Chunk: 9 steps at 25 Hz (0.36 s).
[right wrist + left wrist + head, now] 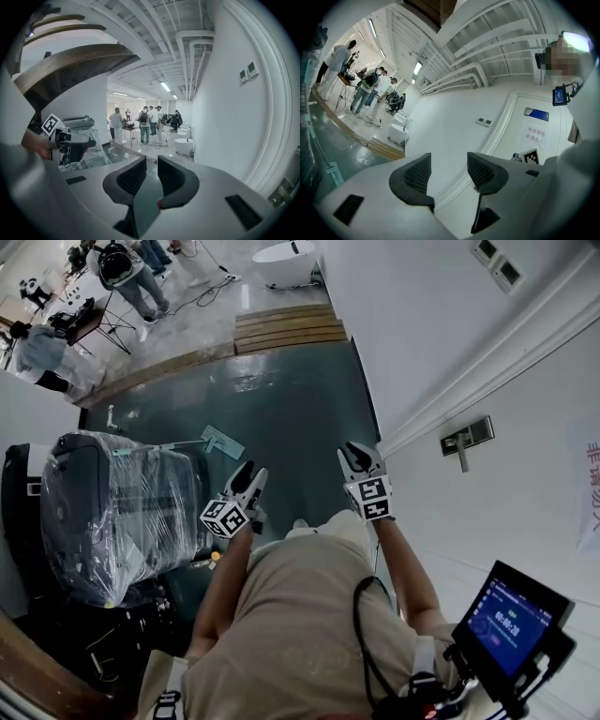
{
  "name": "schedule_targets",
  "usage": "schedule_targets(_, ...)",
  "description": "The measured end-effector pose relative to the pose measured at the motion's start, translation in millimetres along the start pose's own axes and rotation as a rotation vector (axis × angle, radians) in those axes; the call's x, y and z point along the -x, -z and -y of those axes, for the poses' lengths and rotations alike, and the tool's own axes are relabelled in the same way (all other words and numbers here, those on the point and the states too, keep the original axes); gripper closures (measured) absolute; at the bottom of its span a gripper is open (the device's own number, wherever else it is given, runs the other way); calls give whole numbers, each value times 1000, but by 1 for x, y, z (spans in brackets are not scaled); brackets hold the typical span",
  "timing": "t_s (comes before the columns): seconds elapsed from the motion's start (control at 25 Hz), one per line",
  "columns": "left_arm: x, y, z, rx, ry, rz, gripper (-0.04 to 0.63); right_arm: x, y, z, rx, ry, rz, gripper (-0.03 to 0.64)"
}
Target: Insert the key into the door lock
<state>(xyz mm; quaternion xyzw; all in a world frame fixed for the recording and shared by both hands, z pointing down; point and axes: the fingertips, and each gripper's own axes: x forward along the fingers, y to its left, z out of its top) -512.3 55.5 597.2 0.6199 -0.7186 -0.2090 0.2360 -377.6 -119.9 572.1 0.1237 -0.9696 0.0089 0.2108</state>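
Observation:
A silver door handle (pixel 466 440) with its lock plate sits on the white door (pixel 525 484) at the right of the head view. My right gripper (pixel 357 454) (pixel 152 168) is held up left of the handle, apart from it. Its jaws stand close together with a narrow gap, and nothing shows between them. My left gripper (pixel 251 471) (pixel 449 164) is further left over the dark floor, open and empty. The left gripper view faces the door, which bears a paper sign (pixel 536 133). No key shows in any view.
A plastic-wrapped grey case (pixel 117 512) stands at the left. A flat mop (pixel 220 442) lies on the dark floor (pixel 281 399). Wooden steps (pixel 289 326), a white tub (pixel 284 261) and several people (pixel 127 273) are farther off. A lit screen (pixel 511 620) hangs at my chest.

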Motion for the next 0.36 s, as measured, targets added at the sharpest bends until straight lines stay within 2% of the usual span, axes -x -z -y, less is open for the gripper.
schedule_targets(0.36, 16, -4, -6, 8, -47, 24, 354, 17, -5, 10, -21, 98, 45, 534)
